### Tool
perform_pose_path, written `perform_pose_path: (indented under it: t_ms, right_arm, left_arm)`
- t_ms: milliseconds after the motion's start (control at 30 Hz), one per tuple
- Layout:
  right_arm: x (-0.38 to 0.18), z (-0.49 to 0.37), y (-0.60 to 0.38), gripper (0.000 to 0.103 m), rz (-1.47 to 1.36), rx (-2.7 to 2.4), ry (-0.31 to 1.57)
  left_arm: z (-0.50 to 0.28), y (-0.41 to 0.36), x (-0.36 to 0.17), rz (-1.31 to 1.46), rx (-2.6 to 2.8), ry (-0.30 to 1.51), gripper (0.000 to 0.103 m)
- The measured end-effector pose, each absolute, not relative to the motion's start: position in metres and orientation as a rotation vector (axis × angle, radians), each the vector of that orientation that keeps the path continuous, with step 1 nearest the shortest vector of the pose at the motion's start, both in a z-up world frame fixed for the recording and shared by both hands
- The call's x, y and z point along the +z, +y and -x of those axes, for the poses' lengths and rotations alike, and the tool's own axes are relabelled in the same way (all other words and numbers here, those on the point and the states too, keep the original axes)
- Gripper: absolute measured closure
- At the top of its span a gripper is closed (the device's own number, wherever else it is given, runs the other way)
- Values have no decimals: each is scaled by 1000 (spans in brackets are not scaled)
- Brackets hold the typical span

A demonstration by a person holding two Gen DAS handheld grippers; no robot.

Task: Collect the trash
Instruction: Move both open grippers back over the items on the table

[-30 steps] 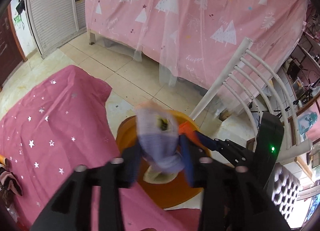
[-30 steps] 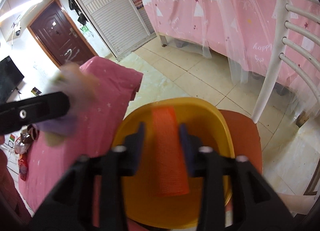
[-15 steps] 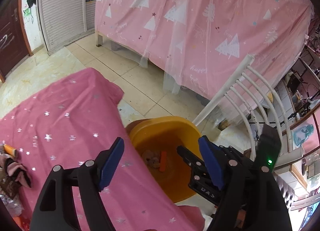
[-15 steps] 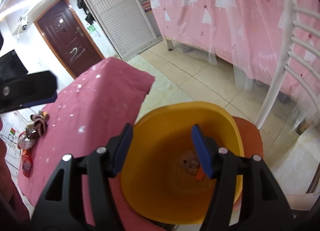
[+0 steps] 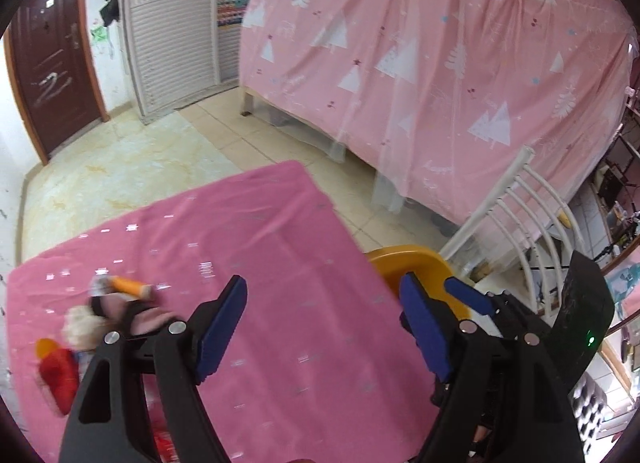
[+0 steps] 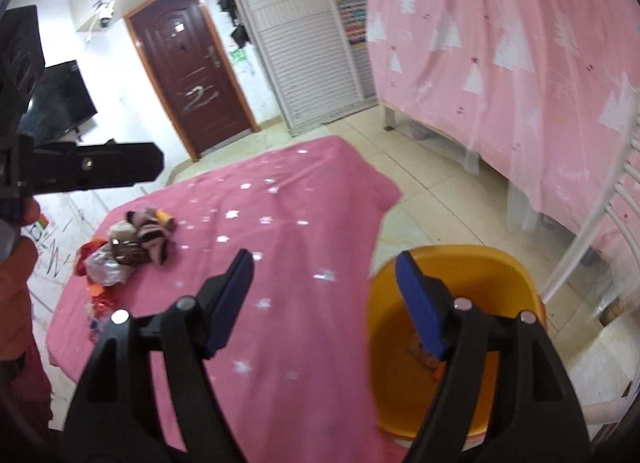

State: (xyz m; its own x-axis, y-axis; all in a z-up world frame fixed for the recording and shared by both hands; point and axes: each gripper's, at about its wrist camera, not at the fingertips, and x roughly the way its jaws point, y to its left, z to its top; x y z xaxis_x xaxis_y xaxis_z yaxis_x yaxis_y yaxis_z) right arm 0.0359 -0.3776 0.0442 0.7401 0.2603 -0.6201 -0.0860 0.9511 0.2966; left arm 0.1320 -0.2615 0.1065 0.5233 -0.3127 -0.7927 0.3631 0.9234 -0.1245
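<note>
Both pairs of tongs stand released with nothing between the blue pads: the left tongs [image 5: 322,327] hang over the table draped in a pink star-printed cloth [image 5: 280,263], the right tongs [image 6: 326,303] straddle the table edge and the round orange plastic basin [image 6: 516,283]. The right jaws have just been opening; the left reached their spread a moment sooner.

A few scraps [image 6: 426,355] lie in the bottom of the basin. The rest of the trash is a loose heap [image 6: 128,251] near the far left corner of the table: a crumpled silvery wrapper [image 6: 106,267], pink-and-dark fabric scraps [image 6: 154,239], a small orange tube [image 5: 128,285], something red [image 5: 58,379].

It all looks light and soft, likely to crush rather than break. The foil may slip, so I would pinch a bunched fold; the tube is best taken across its middle.
</note>
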Motion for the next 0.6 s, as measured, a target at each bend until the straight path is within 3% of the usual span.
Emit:
perform_pose_path:
  t_ms: [600]
  right_arm:
    - [67,-56,-255,28,-103,345,748]
  left_arm:
    - [-118,-106,134,-78,-189,865,25]
